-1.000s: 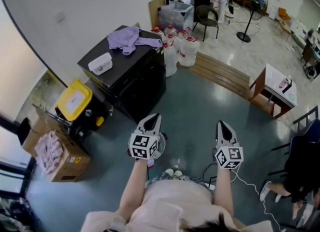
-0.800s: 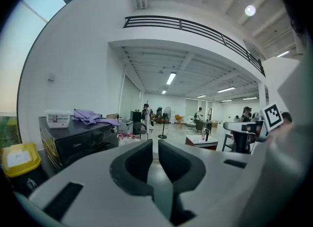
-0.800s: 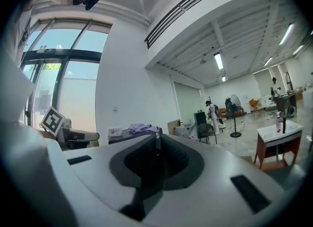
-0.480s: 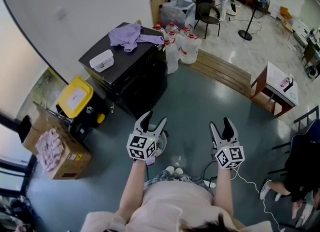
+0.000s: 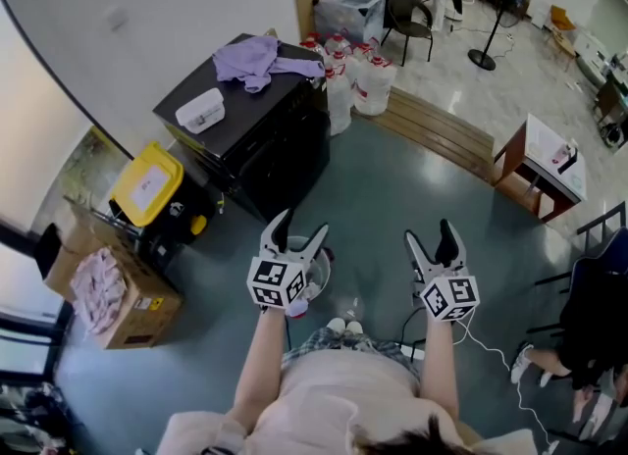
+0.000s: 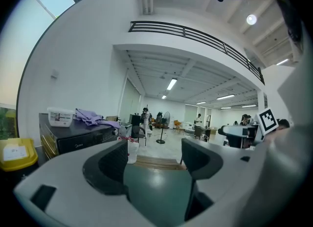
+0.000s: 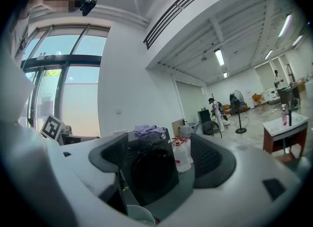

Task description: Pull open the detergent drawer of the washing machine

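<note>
One black washing machine [image 5: 280, 164] (purple cloth [image 5: 257, 59] atop)

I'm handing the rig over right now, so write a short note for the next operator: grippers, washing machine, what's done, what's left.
Left hand-held gripper: jaws opening, nothing between them.
Right hand-held gripper: likewise opening, empty.
Washing machine: black, ahead to the left, apart from both grippers; purple cloth and white box on top.
Done: nothing; no drawer stands out from its front.
Left: step closer, find the detergent drawer, grip it, pull it open.
</note>
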### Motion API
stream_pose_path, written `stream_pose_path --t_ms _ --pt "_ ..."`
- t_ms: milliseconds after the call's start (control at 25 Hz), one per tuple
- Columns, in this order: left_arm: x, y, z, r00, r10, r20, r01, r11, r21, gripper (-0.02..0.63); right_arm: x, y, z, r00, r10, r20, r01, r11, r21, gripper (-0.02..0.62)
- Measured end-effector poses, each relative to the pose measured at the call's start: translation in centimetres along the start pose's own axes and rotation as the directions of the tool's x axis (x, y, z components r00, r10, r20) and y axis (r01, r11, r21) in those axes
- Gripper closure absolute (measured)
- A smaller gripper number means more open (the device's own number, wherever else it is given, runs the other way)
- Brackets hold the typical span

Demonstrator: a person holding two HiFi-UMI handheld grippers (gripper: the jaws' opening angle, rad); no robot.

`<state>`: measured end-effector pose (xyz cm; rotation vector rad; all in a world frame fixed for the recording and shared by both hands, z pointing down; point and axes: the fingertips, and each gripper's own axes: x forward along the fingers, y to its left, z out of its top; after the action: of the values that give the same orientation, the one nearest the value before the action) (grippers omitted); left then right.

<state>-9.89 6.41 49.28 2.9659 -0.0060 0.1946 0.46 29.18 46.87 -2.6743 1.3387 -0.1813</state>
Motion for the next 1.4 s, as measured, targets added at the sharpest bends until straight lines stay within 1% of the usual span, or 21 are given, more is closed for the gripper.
stream_pose_path --t_ms 280,560,720,920,1080,1200,1280,1400 --pt "0.3 2.2 -1.0 1.000 -0.002 -0.020 0.002 1.000 -0.003 0.272 1.9 1.0 -0.9 1.000 -0.008 -0.009 0.008 1.000 0.003 0.201" --pt "2.1 4.1 -1.4 1.000 0.013 -0.026 -0.014 1.000 -0.007 0.272 4.1 -0.1 -1.5 1.000 -0.012 -0.029 0.012 1.000 0.005 0.201" --pt "4.3 5.0 -0.6 1.000 0.027 -0.015 -0.027 1.000 -0.003 0.273 6.7 -1.0 -1.3 0.999 0.021 -0.031 -0.020 1.000 0.007 0.201" --pt "7.8 6.9 -0.1 0.998 0.068 -0.004 -0.068 0.998 0.001 0.272 11.8 -3.0 -1.1 0.997 0.072 -0.028 -0.072 0.997 0.011 0.201" --pt "11.8 9.5 0.1 0.990 0.138 -0.006 -0.138 0.990 0.002 0.272 18.0 -5.5 -1.2 0.989 0.143 -0.030 -0.143 0.989 0.024 0.202" --pt "15.6 12.6 0.6 0.975 0.222 0.000 -0.222 0.975 0.008 0.272 24.2 -7.6 -1.3 0.978 0.204 -0.044 -0.204 0.979 0.026 0.202" --pt "17.9 15.0 1.1 0.956 0.295 -0.003 -0.295 0.956 -0.001 0.272 28.7 -8.4 -1.1 0.962 0.262 -0.074 -0.261 0.965 0.028 0.201" --pt "19.8 18.2 2.5 0.913 0.408 -0.001 -0.408 0.912 -0.033 0.272 34.9 -8.3 0.2 0.922 0.370 -0.109 -0.370 0.929 0.022 0.201"
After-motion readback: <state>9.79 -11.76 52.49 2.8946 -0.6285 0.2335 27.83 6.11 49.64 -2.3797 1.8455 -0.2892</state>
